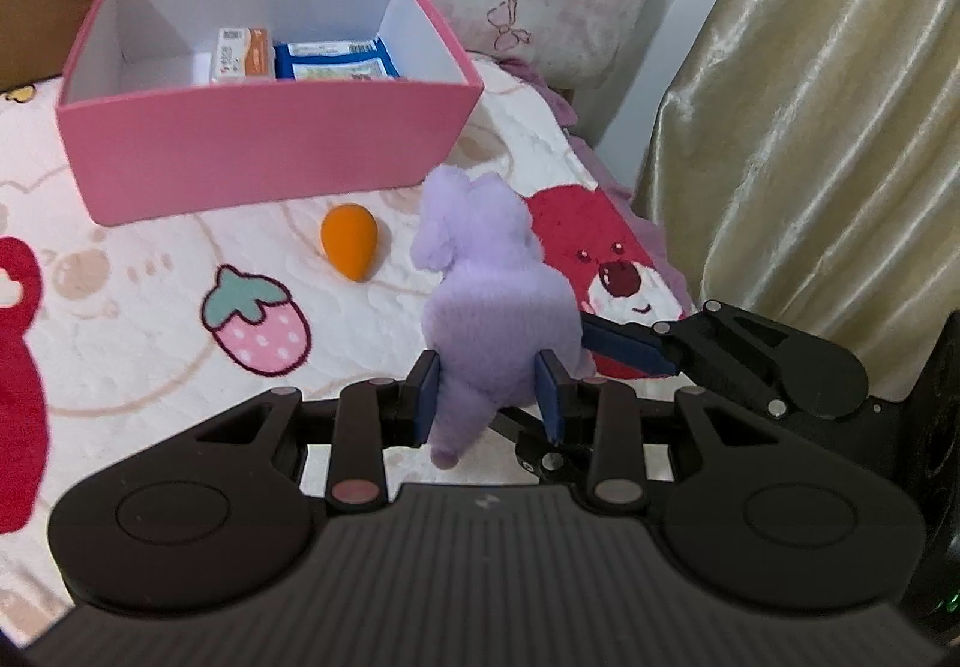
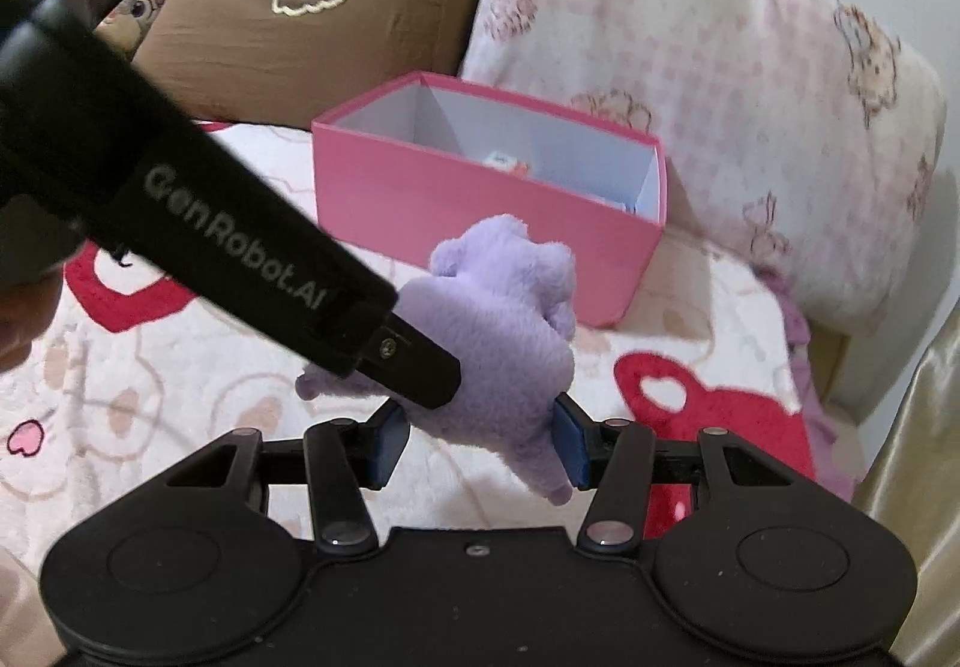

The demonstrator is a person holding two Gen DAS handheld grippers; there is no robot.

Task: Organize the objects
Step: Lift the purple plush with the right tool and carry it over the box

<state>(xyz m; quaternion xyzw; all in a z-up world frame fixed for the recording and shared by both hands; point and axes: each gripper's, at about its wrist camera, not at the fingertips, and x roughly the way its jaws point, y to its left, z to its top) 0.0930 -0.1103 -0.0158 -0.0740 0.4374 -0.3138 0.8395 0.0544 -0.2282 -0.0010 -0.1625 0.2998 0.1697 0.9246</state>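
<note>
Pink cardboard box [image 1: 264, 151] sits on the blanket [image 1: 150, 343] in my left wrist view, holding an orange-and-white packet [image 1: 243, 55] and a blue-edged packet [image 1: 336, 60]. My left gripper [image 1: 489, 397] pinches the lower end of the purple plush [image 1: 486, 271], whose long axis runs away from me toward the box. An orange egg-shaped sponge [image 1: 349, 241] lies just beside it, visible only here. My right gripper [image 1: 624, 346] touches the plush from the right.

From my right wrist view, the right gripper [image 2: 480, 445] sits fairly wide around the plush [image 2: 504, 343], pads touching both sides; I cannot tell whether it grips. The box [image 2: 480, 199] interior is mostly hidden. The left gripper [image 2: 414, 367] crosses in front.
</note>
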